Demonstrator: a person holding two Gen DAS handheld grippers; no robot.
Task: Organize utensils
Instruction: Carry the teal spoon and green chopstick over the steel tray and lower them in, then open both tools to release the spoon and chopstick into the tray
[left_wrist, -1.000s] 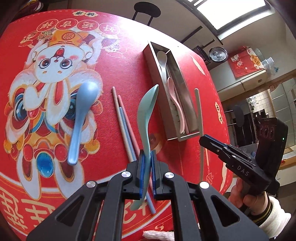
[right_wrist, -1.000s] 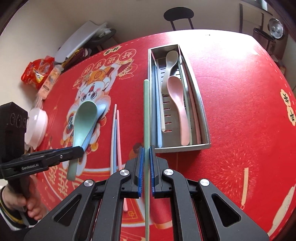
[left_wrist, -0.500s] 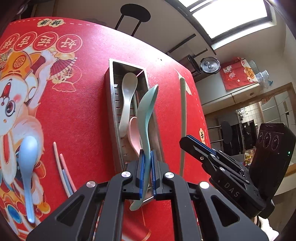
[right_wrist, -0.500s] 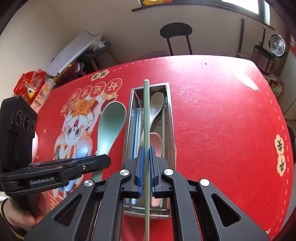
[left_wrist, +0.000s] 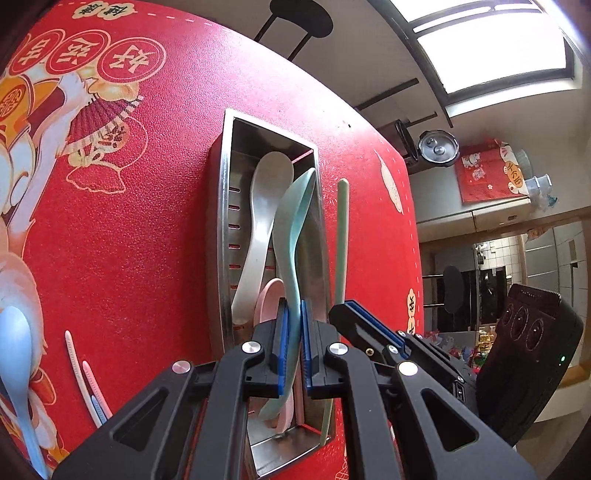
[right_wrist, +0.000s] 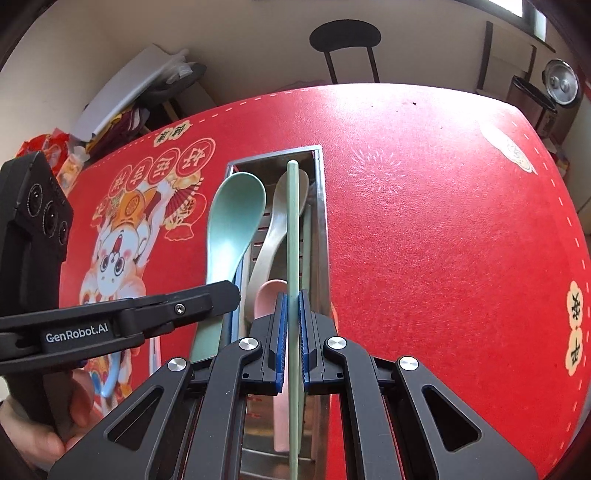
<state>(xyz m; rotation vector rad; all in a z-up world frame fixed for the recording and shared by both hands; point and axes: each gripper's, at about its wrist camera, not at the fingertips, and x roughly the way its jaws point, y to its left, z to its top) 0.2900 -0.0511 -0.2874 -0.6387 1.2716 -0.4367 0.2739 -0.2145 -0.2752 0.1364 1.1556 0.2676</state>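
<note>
Over the steel tray (left_wrist: 221, 206), in the left wrist view, the left gripper (left_wrist: 293, 343) is clamped on a green spoon (left_wrist: 291, 229), its bowl above a white spoon (left_wrist: 262, 206) and pink spoon (left_wrist: 267, 299) lying inside. From the right wrist view, the right gripper (right_wrist: 291, 332) pinches a green chopstick (right_wrist: 293, 221) lengthwise above the same tray (right_wrist: 320, 206).

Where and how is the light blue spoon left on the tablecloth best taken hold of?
The light blue spoon lies flat on the red tablecloth, bowl towards the far edge, handle running back to the near edge. Likely best: come from above and pinch the narrow handle across its width, just behind the bowl. The bowl is broad and rounded, so pads would probably slip there.
</note>
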